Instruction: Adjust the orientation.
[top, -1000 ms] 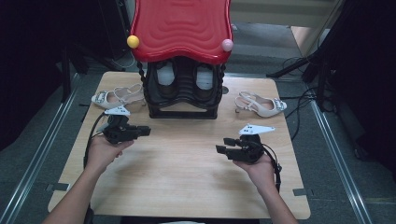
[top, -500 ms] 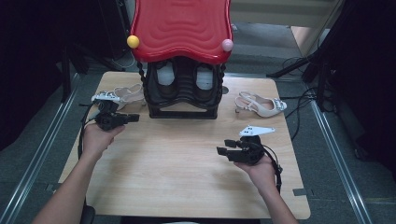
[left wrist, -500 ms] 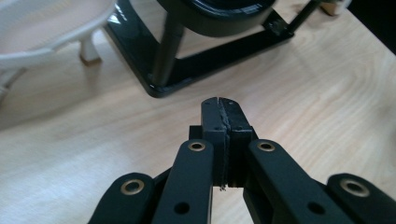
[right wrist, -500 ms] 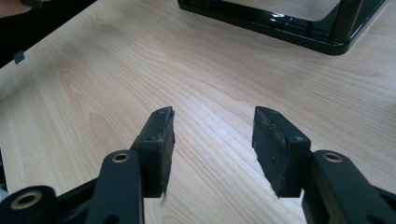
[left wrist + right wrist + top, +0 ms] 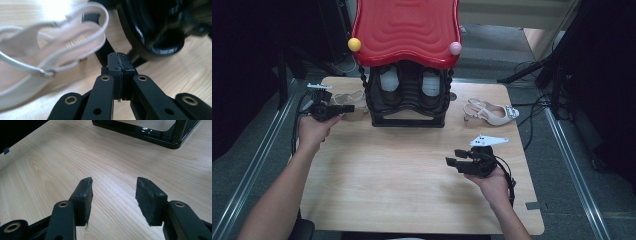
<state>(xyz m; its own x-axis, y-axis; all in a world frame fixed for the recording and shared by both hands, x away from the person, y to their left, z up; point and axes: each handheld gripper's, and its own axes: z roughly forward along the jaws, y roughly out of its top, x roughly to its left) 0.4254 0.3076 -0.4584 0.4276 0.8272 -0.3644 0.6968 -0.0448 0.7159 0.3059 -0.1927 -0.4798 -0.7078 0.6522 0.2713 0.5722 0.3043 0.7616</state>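
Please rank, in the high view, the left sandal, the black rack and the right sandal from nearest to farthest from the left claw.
From the left claw:
1. Left sandal, right at the claw tips, at the table's left rear.
2. Black rack, just beyond, at centre rear.
3. Right sandal, past the rack, at the right rear.

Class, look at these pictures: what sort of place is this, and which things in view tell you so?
Probably a lab or workshop set up for recording, not a home: a bare wooden table on a metal frame, loose cables on the floor, a shoe rack, and hand-held grippers, left and right.
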